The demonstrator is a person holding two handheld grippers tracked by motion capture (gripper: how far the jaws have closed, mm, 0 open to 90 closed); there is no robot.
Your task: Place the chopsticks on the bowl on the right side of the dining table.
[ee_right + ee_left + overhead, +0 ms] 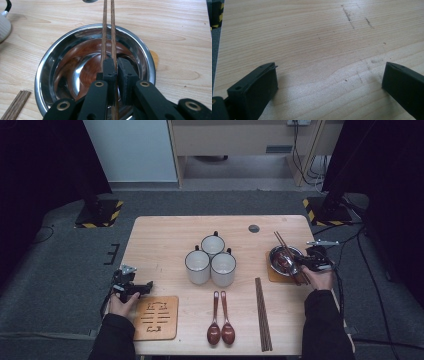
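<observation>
Right gripper view shows the right claw (116,65) clamped on a pair of wooden chopsticks (108,27) over the steel bowl (47,75); they should be lowered level across its rim before release, while the left claw (329,82) stands apart over bare table (312,37).

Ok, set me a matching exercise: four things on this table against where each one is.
1. chopsticks
2. steel bowl
3. wooden spoons
4. left gripper

a. open over bare tabletop
b. on a brown mat
c. clamped in the right gripper
d. side by side, in front of the mugs

Pairs: 1-c, 2-b, 3-d, 4-a
</observation>
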